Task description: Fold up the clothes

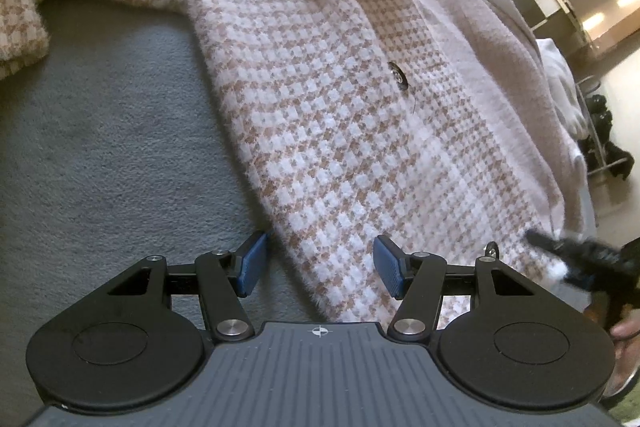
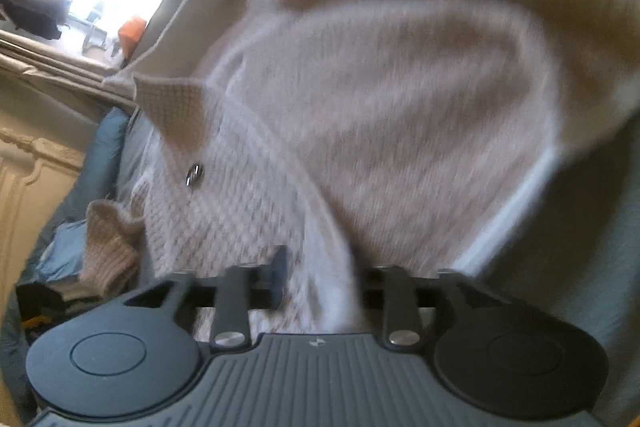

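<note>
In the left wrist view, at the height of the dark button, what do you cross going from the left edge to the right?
Grey fleece blanket → houndstooth front of the cardigan → dark button → plain pink inner side of the cardigan → white cloth.

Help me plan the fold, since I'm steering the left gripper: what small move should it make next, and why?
Probably ease the left gripper forward and close on the hem of the houndstooth cardigan. Its jaws stand open with the garment's lower edge lying between the blue pads, unpinched, and the cardigan lies spread on the grey blanket. The right gripper is already at the same hem.
</note>
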The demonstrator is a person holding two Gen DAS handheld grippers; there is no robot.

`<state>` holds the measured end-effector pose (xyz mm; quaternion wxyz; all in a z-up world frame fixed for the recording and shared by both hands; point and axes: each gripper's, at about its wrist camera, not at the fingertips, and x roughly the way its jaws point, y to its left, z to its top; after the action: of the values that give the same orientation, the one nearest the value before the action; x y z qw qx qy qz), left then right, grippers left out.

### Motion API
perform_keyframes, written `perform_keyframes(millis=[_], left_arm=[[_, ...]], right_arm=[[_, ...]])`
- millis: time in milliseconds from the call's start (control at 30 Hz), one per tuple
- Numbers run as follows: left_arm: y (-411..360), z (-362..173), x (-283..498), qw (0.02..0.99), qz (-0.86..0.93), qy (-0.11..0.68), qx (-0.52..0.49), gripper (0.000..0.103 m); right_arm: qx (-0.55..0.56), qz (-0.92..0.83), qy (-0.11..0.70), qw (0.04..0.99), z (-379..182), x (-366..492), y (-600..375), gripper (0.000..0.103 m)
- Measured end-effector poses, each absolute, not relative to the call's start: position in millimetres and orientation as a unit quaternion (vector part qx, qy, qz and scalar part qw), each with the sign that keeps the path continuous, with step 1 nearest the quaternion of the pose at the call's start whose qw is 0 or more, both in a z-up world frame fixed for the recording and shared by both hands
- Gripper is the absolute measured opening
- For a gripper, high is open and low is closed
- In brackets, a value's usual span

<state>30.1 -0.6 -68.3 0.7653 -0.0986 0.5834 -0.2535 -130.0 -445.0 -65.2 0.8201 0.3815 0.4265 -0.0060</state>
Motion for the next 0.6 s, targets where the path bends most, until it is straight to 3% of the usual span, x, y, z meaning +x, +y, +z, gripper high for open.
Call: perform_keyframes(millis=[267, 467, 600], left_arm=[[2, -66, 30, 0.766, -0.252, 0.582, -0.109, 0.058], [27, -55, 42, 0.790, -0.226, 0.545, -0.165, 0.058], [48, -50, 64, 0.824, -0.166, 0.505, -0.194, 0.069]], right_arm=[[0.290, 0.084, 0.371, 0.878, -7, -100, -405, 0.043], [0.193, 0.138, 0.461, 0.855, -50, -61, -334, 0.042], [0.162, 0.112, 0.493, 0.847, -73, -56, -322, 0.040]])
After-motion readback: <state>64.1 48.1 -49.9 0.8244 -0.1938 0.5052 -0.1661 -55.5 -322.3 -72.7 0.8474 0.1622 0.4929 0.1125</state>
